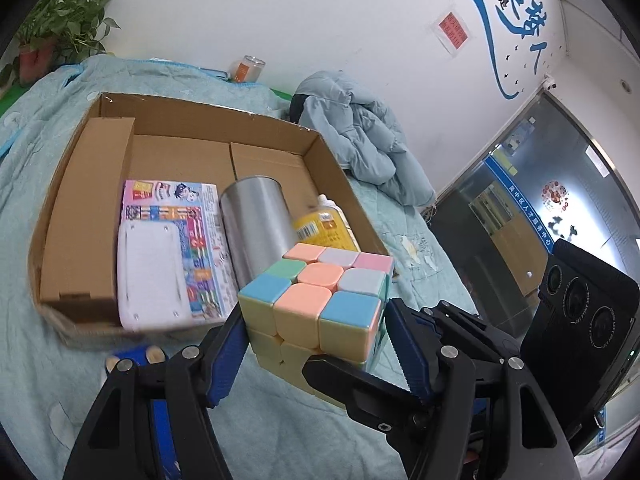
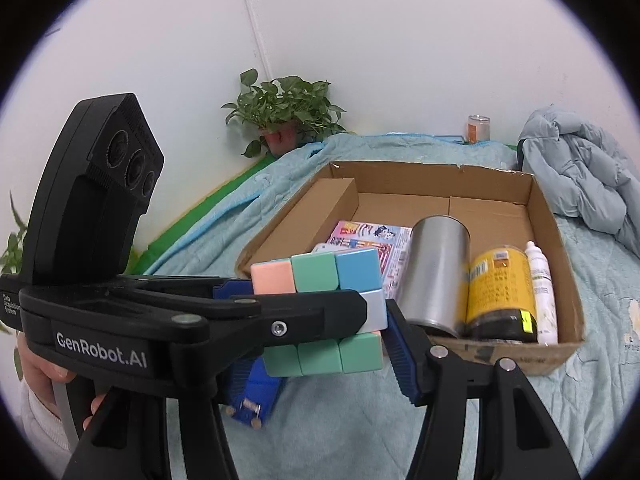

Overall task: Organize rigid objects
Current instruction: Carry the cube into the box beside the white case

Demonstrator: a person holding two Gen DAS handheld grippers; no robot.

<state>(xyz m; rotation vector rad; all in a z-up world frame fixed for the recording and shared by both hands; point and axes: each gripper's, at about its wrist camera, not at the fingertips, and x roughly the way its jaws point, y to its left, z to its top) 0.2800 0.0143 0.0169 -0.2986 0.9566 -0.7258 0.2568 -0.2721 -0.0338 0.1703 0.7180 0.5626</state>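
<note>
The cardboard box [image 1: 92, 184] at ten o'clock already holds a printed pack [image 1: 176, 216], steel can [image 1: 256, 224] and yellow jar [image 1: 324, 228]. Both tongs, left [image 1: 316, 348] and right [image 2: 316, 344], apparently clamp the pastel cube [image 1: 316, 304] at centre, unboxed; a blue item [image 2: 256, 392] waits on the bed.

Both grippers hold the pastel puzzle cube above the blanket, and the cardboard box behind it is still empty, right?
Not quite. The cardboard box is not empty: the right wrist view shows a steel cup, a yellow jar, a white bottle and a printed packet in it. Both grippers do hold the puzzle cube.
</note>
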